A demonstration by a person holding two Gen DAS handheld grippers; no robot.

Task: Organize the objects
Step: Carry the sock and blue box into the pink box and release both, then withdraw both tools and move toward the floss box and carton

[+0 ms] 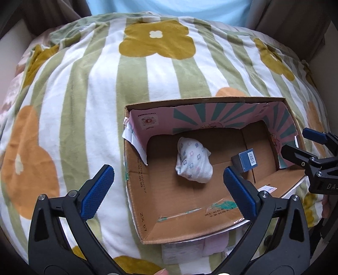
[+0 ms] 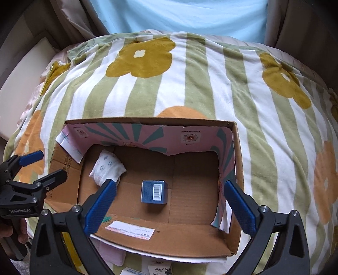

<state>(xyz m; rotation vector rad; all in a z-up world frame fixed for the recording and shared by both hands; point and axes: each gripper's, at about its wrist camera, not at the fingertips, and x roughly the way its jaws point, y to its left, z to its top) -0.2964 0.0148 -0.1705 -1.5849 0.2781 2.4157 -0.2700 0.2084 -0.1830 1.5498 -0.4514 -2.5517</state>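
Observation:
An open cardboard box (image 1: 135, 190) (image 2: 147, 122) with a pink printed inner lining sits on the bed. On its floor lie a rolled white sock bundle (image 1: 193, 161) (image 2: 107, 167) with small flower prints and a small blue carton (image 1: 247, 161) (image 2: 154, 191) with a barcode. My left gripper (image 1: 168, 172) (image 2: 47, 166) hangs over the box's left front part, jaws wide open and empty. My right gripper (image 2: 170, 185) (image 1: 300, 141) hangs open over the box's right half, the blue carton below and between its fingers, untouched. The right finger of the left gripper hides part of the carton in the left wrist view.
A striped green and white blanket (image 1: 84, 95) with large flowers covers the bed. A person in a light blue top (image 2: 179, 14) sits beyond it. Pink cloth (image 2: 112, 251) and small printed packets (image 2: 156, 266) poke out under the box's near edge.

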